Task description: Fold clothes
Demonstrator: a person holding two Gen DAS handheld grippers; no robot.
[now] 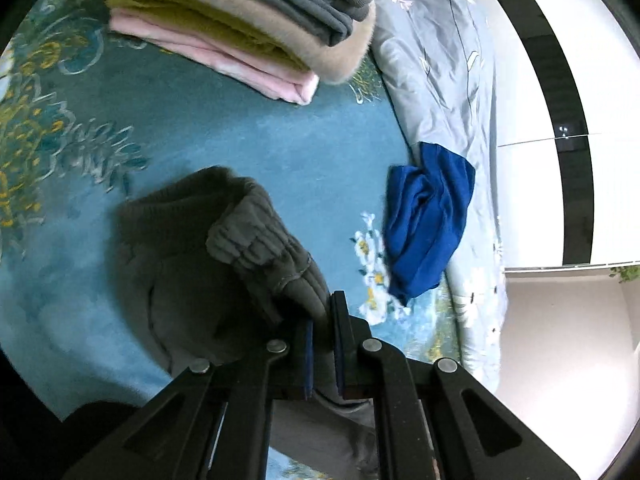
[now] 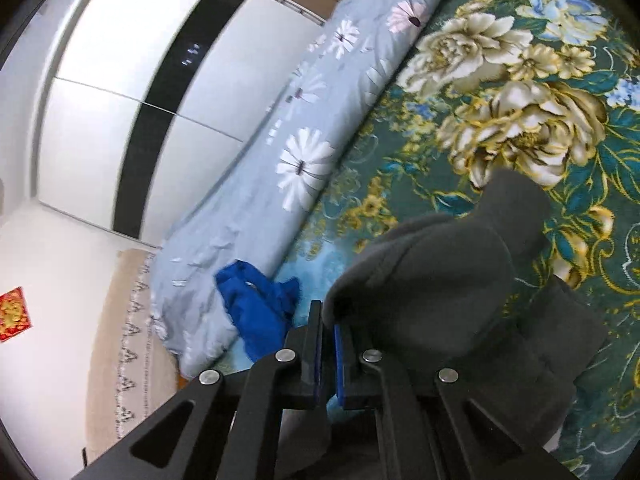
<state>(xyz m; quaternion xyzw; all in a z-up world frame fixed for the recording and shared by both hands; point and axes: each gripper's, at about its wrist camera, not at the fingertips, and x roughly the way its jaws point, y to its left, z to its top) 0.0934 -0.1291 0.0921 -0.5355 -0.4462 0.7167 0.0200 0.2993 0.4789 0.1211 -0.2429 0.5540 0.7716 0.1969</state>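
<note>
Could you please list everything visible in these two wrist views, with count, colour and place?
grey garment: one, dark grey with a ribbed cuff, on the teal bedspread, pinched by both grippers.
folded stack: one pile; pink at the bottom, then olive-yellow, beige, grey on top; far edge of the bedspread.
blue garment: one, bright blue, crumpled where bedspread meets quilt.
bedspread: one, teal with cream and gold flowers, under everything.
quilt: one, pale blue with white daisies, bunched along the bedspread's edge.
wardrobe: one, white with a black strip, behind the bed.
red decoration: one, on the wall.
left gripper: black, shut on the grey garment.
right gripper: black, shut on the grey garment.
</note>
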